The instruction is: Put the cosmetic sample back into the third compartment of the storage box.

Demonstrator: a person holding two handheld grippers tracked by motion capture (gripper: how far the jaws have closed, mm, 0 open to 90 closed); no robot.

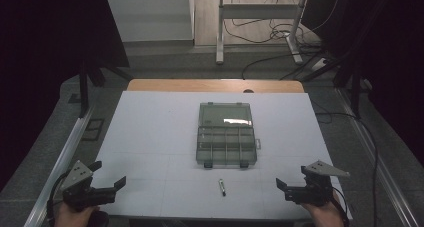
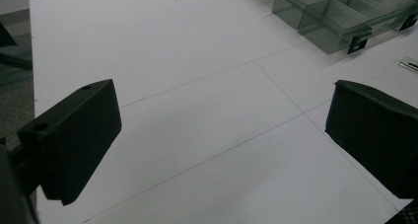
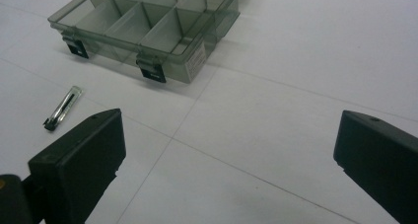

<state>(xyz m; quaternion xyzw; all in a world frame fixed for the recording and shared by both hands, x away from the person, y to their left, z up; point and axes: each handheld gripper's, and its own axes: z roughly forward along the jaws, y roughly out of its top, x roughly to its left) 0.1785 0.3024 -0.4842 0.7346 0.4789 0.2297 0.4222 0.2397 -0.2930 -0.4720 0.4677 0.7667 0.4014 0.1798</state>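
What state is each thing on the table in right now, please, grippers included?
Compartment box: lid open, laid back flat; compartments look empty.
Small tube: lying flat on the white board, near side of box, untouched.
Left gripper: open, empty.
Right gripper: open, empty.

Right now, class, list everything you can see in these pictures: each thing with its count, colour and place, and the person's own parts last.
Compartment box: one, clear grey-green plastic, lid open, two black latches on its near edge, mid-table.
Small pen-like object: one, silvery with a dark end, lying flat on the table just in front of the box, apart from it; what it is I cannot tell.
Table: one, white top with thin grid lines, a wooden strip along the far edge.
Desk frame: one, white, on the floor behind, with dark cables around it.
Left gripper: one, black, open, at the near left corner.
Right gripper: one, black, open, at the near right corner.
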